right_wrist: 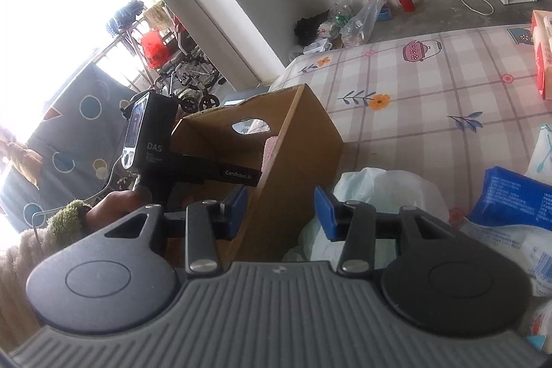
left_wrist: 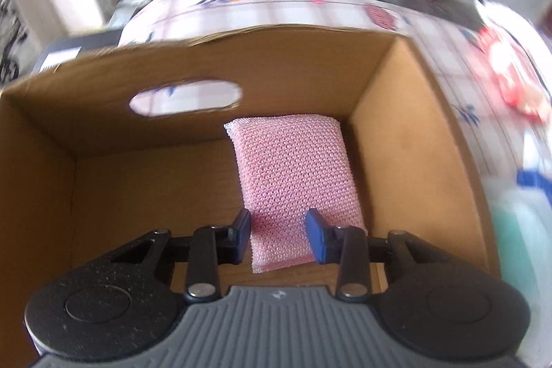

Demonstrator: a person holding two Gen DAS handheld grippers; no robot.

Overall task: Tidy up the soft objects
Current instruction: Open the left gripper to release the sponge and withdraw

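A cardboard box (left_wrist: 407, 140) stands on the bed (right_wrist: 431, 92), its far wall cut with an oval handle hole (left_wrist: 186, 95). Inside lies one pink mesh sponge (left_wrist: 289, 175), flat on the box floor against the right wall. The left hand-held gripper (left_wrist: 277, 237) hangs over the sponge's near end, its blue pads (left_wrist: 315, 235) spread apart and pinching nothing. The right hand-held gripper (right_wrist: 281, 212) is likewise spread and empty, beside the box, above a white plastic bag (right_wrist: 390, 185) next to a blue packet (right_wrist: 514, 199)
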